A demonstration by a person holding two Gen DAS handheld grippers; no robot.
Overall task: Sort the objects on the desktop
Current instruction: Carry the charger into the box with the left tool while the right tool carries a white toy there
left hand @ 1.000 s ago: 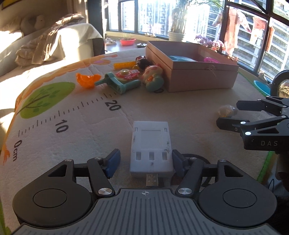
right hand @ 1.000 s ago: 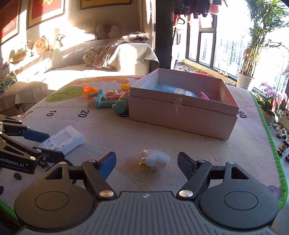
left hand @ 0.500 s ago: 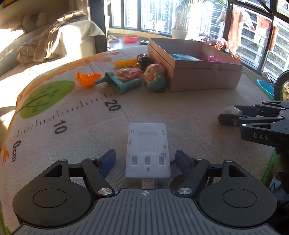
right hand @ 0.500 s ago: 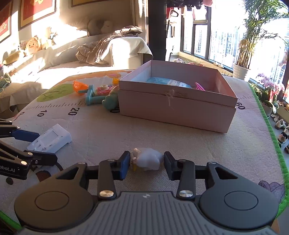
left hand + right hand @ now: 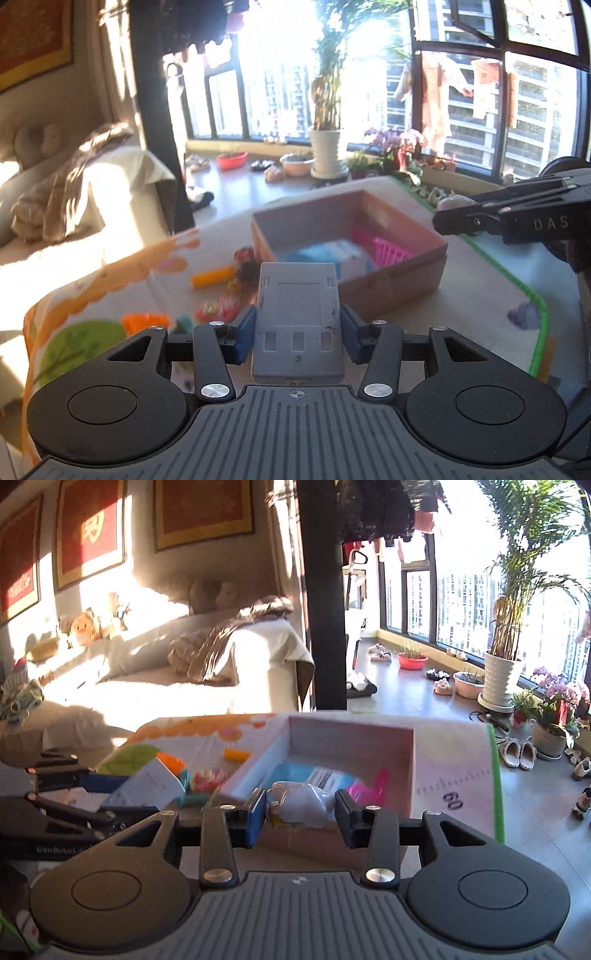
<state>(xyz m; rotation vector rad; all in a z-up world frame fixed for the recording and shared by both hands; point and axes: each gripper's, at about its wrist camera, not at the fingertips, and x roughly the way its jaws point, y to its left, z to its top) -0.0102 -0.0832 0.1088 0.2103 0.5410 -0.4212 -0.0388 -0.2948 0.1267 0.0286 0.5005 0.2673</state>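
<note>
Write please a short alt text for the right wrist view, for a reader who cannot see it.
The right tool grips a small white wrapped object, raised in front of an open pink box on a printed mat. At left, the left tool holds a white plastic case.

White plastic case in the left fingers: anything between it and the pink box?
Nothing visible. The white plastic case, clamped as the left gripper closes, is above the mat; the toys lie below, and the pink box is open-topped.

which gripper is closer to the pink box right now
Right. The right gripper, holding a white toy, is at the box's near wall; the left gripper, closing on a white case, sits further back.
</note>
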